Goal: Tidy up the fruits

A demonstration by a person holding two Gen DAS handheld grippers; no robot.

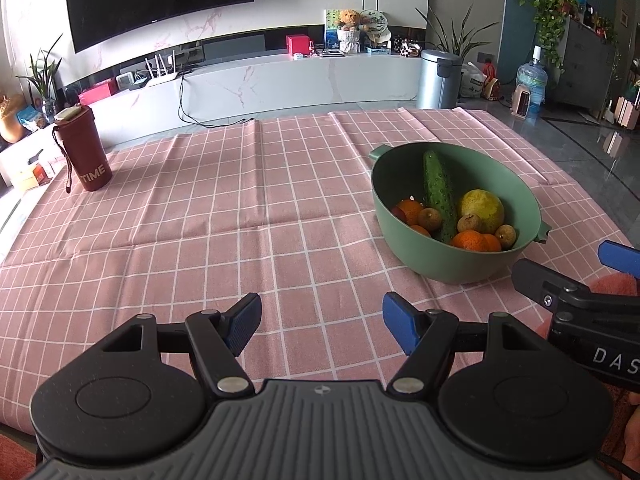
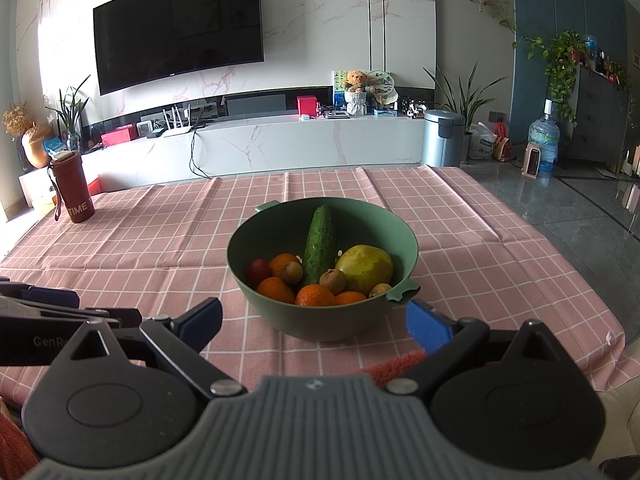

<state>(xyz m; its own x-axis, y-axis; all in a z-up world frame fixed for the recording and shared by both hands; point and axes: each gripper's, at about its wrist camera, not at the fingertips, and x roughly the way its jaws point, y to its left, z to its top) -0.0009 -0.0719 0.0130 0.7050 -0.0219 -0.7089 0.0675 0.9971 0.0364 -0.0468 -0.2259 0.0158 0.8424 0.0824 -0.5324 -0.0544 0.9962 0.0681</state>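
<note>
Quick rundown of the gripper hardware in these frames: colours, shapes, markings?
Both match. The left gripper and right gripper each have a grey ribbed body with a small round emblem, two black round discs at the sides, black linkage arms with silver pivot pins, and blue ribbed finger pads. White lettering on the housings: "DAS" on the right one seen from the left wrist, "GenR" on the left one seen from the right wrist.

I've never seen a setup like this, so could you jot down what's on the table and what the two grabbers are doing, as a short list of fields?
Surface: table under a pink checked cloth
Container: green bowl, standing on the cloth
Contents: cucumber, yellow pear-like fruit, several oranges, small brown fruits
Also on table: red bottle, far left corner
Left gripper: open, empty
Right gripper: open, empty, facing the bowl
</note>
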